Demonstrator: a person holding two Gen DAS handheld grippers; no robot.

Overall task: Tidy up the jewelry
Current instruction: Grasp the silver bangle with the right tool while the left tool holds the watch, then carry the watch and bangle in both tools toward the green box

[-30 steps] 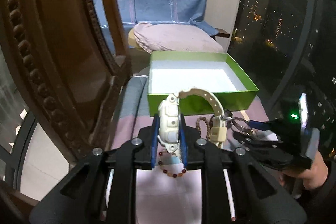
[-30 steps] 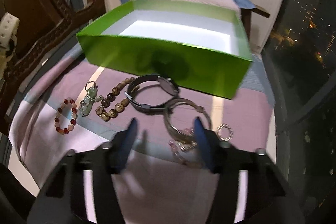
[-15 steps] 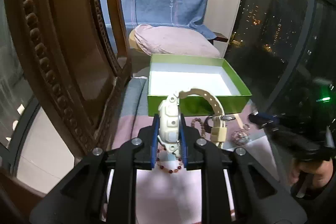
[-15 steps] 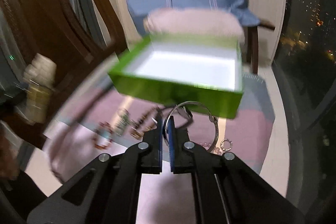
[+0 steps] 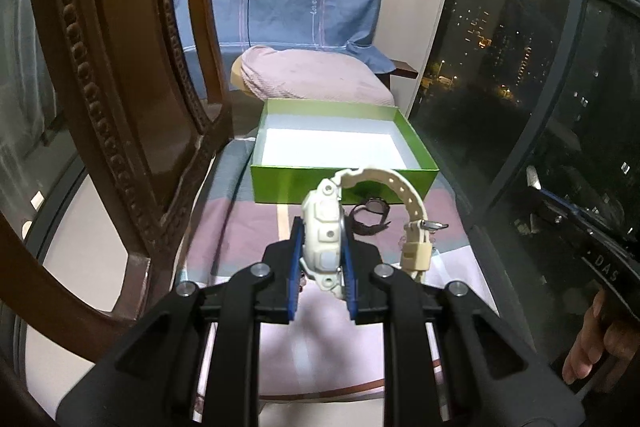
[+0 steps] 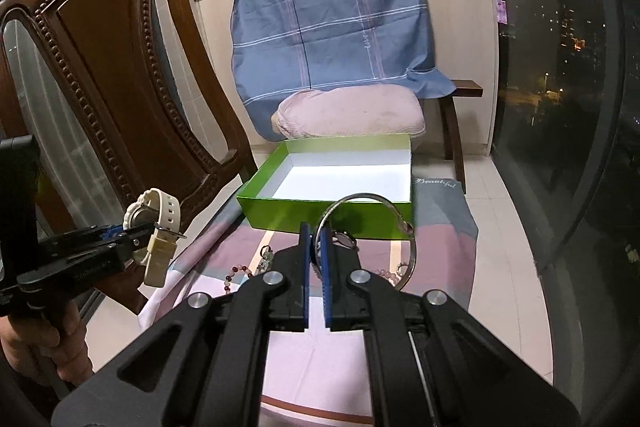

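My left gripper (image 5: 321, 239) is shut on a white watch (image 5: 326, 239), held in the air above the cloth; its strap (image 5: 404, 191) arches to the right. The watch also shows in the right wrist view (image 6: 154, 223). My right gripper (image 6: 315, 243) is shut on a silver bangle (image 6: 400, 219), lifted above the cloth in front of the box. The open green box (image 5: 340, 183) with a white inside is empty; it shows in the right wrist view (image 6: 320, 213) too.
A dark bracelet (image 5: 370, 213), a red bead bracelet (image 6: 236, 273) and other small pieces lie on the pink and grey cloth (image 6: 440, 259). A carved wooden chair (image 6: 108, 75) stands left. A pink cushion (image 6: 352, 111) and blue sheet (image 6: 336, 19) are behind. A glass window (image 6: 560, 87) is right.
My right gripper shut on the silver bangle and lifted it up off the cloth. My left gripper rose and drew back, still holding the watch.
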